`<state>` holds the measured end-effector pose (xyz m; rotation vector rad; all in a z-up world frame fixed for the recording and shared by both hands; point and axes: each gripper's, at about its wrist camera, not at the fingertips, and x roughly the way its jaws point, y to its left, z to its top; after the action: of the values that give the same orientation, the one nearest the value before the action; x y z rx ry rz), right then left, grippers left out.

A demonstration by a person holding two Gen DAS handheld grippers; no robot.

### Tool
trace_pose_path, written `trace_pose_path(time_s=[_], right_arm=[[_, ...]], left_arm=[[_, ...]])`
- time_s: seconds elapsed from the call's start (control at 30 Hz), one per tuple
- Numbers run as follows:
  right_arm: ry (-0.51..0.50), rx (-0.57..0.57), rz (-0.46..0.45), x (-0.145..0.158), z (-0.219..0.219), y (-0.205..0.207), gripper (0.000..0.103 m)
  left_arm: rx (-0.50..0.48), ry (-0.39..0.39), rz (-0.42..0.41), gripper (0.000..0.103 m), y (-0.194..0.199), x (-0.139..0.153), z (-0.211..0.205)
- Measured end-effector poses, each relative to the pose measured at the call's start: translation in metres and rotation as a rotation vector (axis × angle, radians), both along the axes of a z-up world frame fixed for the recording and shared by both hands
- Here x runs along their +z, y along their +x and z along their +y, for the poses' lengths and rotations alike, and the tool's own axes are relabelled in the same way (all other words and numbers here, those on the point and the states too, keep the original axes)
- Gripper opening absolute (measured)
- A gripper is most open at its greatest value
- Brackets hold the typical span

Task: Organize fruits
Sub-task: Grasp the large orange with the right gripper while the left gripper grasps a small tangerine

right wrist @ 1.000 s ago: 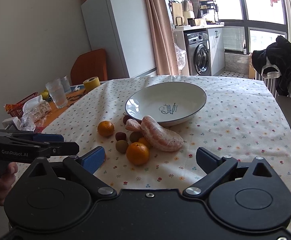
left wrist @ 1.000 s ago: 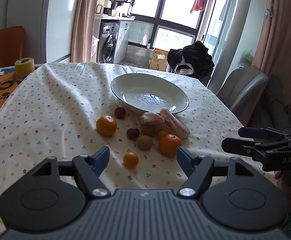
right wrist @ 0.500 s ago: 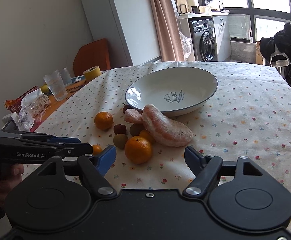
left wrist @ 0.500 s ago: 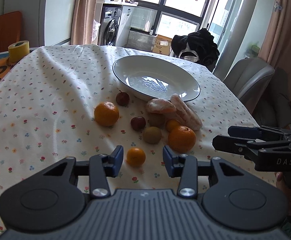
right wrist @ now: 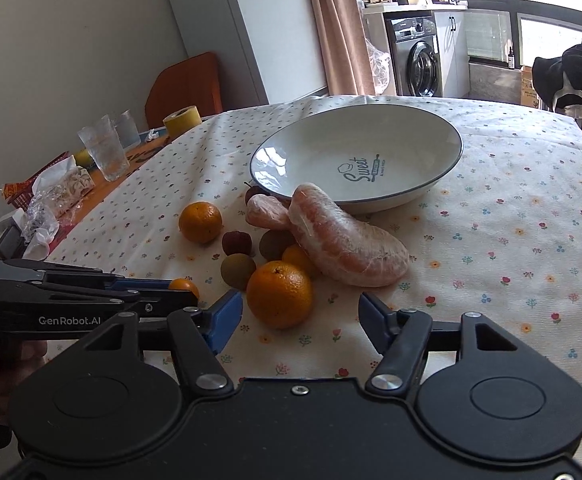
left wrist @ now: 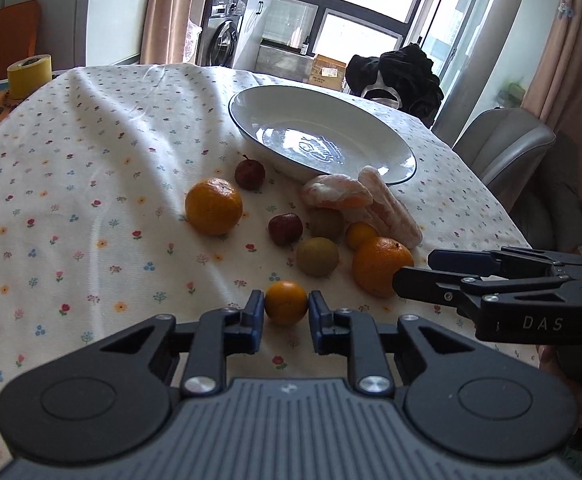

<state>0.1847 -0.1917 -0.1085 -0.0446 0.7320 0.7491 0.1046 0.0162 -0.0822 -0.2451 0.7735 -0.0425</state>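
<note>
Left wrist view: left gripper [left wrist: 286, 314] clamped on small orange [left wrist: 286, 302], right gripper [right wrist: 301, 318] agape, plate [left wrist: 371, 168] empty.

Two low, close wrist views across the tablecloth [left wrist: 91, 160], both sharing the plate [right wrist: 431, 128].

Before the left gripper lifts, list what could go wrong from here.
1. The left gripper pinches the small orange only at the pad tips; the round fruit may squirt out and roll across the tablecloth.
2. The right gripper, open, straddles the large orange right beside it; the two tools could collide when lifting.
3. The plate lies beyond the fruit cluster; a low carry might knock the peeled pomelo segment.
</note>
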Motion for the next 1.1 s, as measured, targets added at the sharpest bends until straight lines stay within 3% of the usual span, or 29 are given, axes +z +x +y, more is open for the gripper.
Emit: trace_pose_path(time_s=[0.1, 0.2, 0.8, 0.83, 0.87, 1.1], right_arm=[[-0.005, 0.0, 0.013, -0.004, 0.007, 0.003, 0.055], [0.013, 0.019, 0.042, -0.008, 0.009, 0.004, 0.039], [0.055, 0.008, 0.0, 0.012, -0.005, -0.003, 0.028], [0.06, 0.009, -0.002, 0.014, -0.006, -0.003, 0.009], [0.068, 0.007, -0.003, 0.015, -0.007, -0.002, 0.0], [0.067, 0.001, 0.022, 0.016, -0.007, 0.005, 0.0]], left_arm=[[0.003, -0.004, -0.009, 0.022, -0.001, 0.004, 0.003], [0.003, -0.002, -0.021, 0.022, -0.001, 0.009, 0.003], [0.011, 0.02, -0.086, 0.022, 0.0, 0.029, -0.006], [0.009, 0.024, -0.091, 0.022, 0.0, 0.031, -0.007], [0.008, 0.028, -0.096, 0.022, 0.001, 0.033, -0.009], [-0.003, 0.038, -0.11, 0.022, 0.006, 0.038, -0.014]])
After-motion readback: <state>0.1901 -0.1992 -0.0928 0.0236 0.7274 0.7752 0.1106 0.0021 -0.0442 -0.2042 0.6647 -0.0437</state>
